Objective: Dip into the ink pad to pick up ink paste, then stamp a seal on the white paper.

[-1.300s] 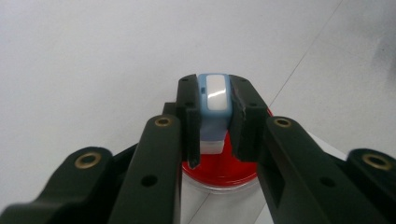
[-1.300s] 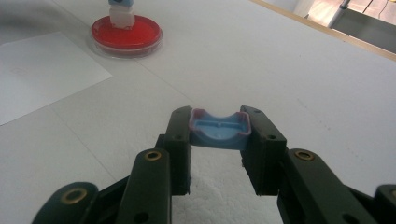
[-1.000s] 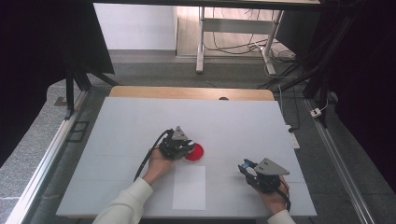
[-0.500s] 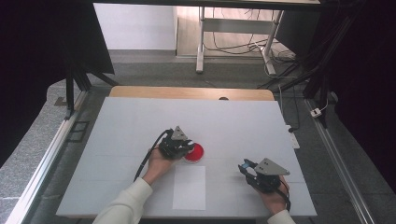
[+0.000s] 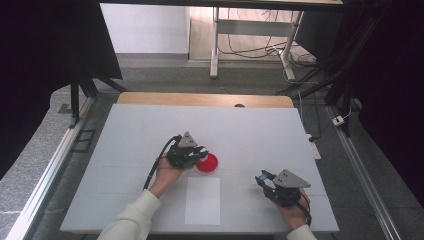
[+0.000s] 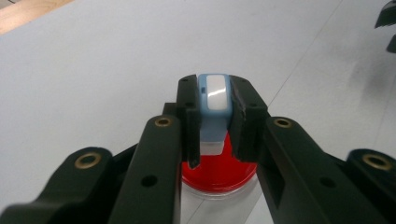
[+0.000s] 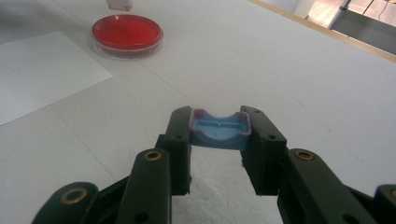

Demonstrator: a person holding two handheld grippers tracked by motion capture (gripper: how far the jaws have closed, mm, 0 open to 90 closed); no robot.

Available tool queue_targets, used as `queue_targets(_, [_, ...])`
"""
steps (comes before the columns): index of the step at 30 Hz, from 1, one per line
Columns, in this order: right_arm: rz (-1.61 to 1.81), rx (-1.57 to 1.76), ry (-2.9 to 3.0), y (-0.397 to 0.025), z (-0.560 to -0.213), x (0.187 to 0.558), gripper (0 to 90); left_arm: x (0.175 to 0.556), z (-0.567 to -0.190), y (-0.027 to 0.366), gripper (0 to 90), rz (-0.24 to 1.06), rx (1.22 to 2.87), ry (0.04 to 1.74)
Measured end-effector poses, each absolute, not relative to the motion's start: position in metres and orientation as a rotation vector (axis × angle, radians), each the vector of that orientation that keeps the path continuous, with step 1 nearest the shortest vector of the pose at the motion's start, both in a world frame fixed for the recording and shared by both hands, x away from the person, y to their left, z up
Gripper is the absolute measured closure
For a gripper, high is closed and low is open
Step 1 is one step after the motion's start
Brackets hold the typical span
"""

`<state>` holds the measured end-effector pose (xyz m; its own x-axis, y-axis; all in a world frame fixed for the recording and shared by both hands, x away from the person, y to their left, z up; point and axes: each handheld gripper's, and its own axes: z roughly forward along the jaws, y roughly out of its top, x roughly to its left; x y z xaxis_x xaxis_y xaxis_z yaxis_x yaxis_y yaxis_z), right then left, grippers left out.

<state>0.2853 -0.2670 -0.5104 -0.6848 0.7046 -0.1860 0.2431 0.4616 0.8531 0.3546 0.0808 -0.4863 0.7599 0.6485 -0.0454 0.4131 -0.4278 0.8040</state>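
A red petri dish sits on the white table near its middle. My left gripper hovers at the dish's left edge, shut on a small blue-and-white block. In the left gripper view the block stands upright between the jaws, right above the red dish. My right gripper rests low at the table's front right, shut on a curved blue cap with a pinkish rim. In the right gripper view the dish lies far off at upper left.
A white paper sheet lies flat near the front edge, between the two hands and just below the dish. A wooden strip borders the table's far side. Black cables trail from both grippers.
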Motion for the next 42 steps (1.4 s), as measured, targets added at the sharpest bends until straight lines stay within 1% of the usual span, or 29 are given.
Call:
queue_targets(13, [1.150,0.789,2.184,-0.267,-0.510,0.285,64.5,0.350,-0.475,0.090,75.9,0.318,2.044,0.779])
queue_targets(29, [1.155,0.792,2.175,-0.269,-0.509,0.286,64.5,0.342,-0.465,0.101,75.9,0.329,2.019,0.773])
queue_targets(42, [1.162,0.791,2.176,-0.268,-0.510,0.286,64.5,0.328,-0.456,0.106,75.9,0.271,2.000,0.726])
